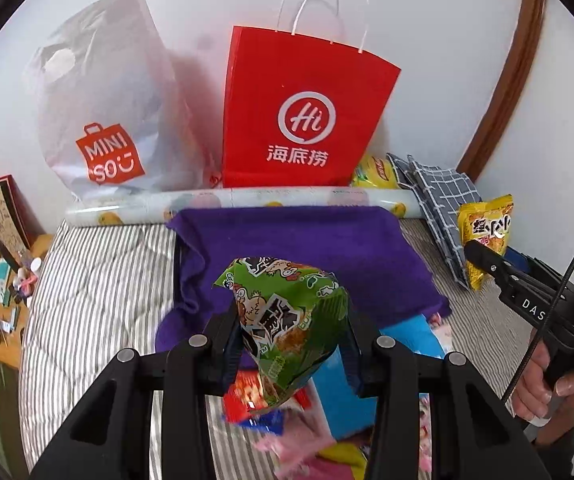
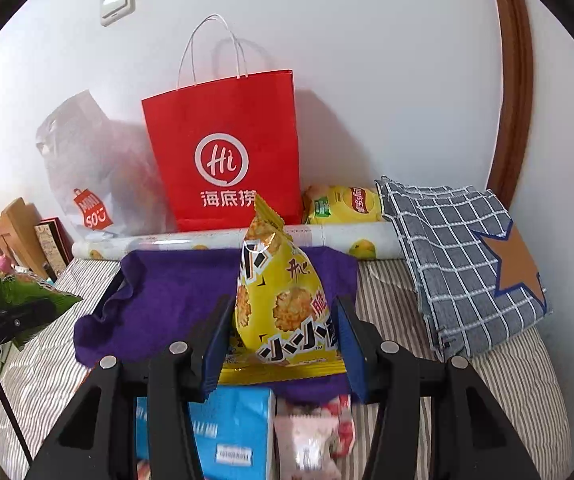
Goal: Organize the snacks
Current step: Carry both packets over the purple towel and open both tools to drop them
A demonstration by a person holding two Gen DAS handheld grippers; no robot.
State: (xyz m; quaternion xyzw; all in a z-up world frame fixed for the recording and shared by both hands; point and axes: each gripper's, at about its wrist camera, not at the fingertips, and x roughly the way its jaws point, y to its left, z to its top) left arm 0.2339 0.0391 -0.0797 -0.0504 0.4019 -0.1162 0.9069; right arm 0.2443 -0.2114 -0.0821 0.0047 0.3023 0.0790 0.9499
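The left gripper [image 1: 293,344] pinches a green snack packet [image 1: 287,324] and the right gripper [image 2: 283,340] a yellow snack packet [image 2: 283,300], both aloft over the purple cloth [image 1: 287,236]. Puffy, slick wrappers could slide free mid-carry.

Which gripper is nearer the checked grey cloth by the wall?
Right. The right gripper, holding the yellow snack bag, is just left of the checked cloth; the left gripper, holding the green snack bag, is farther left.

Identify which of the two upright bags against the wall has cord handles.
The red paper bag has white looped cord handles; the white plastic Miniso bag beside it has only a cut-out hand hole.
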